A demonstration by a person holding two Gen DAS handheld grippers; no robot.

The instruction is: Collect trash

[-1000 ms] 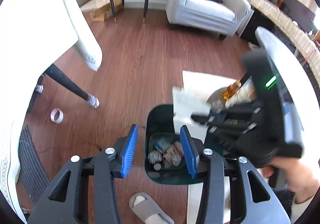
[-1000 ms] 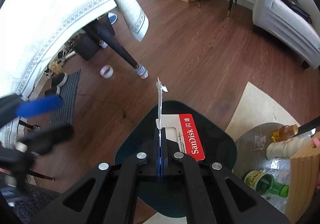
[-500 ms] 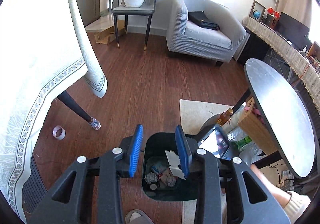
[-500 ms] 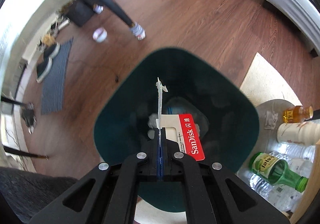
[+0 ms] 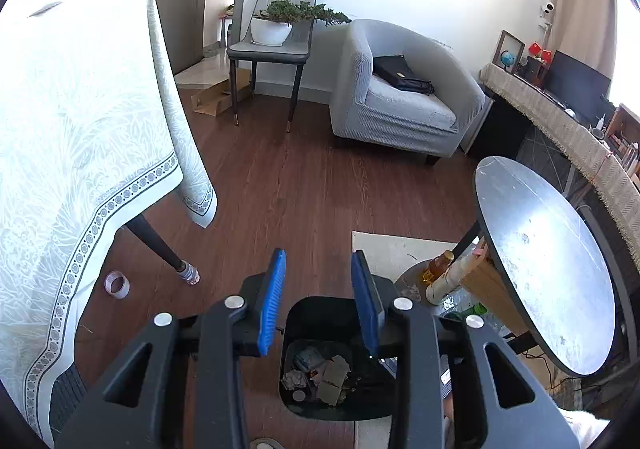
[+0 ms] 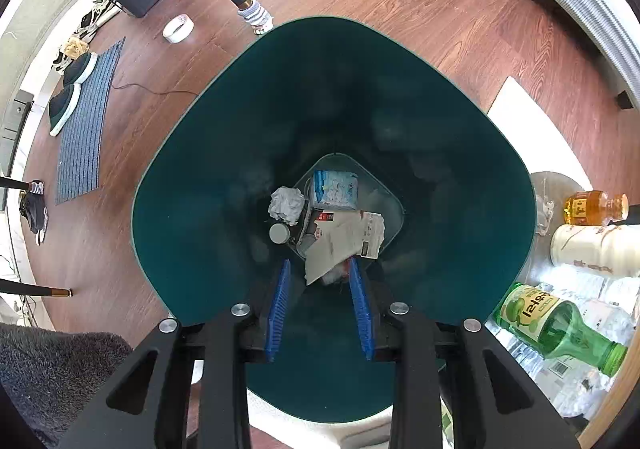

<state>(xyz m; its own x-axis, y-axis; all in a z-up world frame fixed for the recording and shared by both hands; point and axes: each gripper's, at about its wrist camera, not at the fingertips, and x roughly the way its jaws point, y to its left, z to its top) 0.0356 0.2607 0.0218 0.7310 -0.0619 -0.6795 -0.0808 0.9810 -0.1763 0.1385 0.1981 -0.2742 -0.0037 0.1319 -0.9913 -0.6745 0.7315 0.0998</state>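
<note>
A dark green trash bin (image 6: 192, 209) stands on the wood floor and fills the right wrist view. At its bottom lie the white SanDisk card package (image 6: 340, 241), a crumpled paper ball (image 6: 286, 205), a blue-white packet (image 6: 334, 189) and a grey cap (image 6: 279, 233). My right gripper (image 6: 320, 273) is open and empty, right above the bin's mouth. My left gripper (image 5: 318, 269) is open and empty, held higher up over the bin (image 5: 320, 317), whose trash (image 5: 320, 377) shows below.
Bottles stand by the bin: an amber one (image 6: 592, 207), a white one (image 6: 592, 249), a green one (image 6: 560, 329). A round grey table (image 5: 540, 261) is at right, a clothed table (image 5: 80, 149) at left. A tape roll (image 5: 117, 284) lies on the floor.
My right gripper opened and the SanDisk package fell into the bin. The right gripper moved down over the bin. The left gripper rose and tilted up toward the room.
</note>
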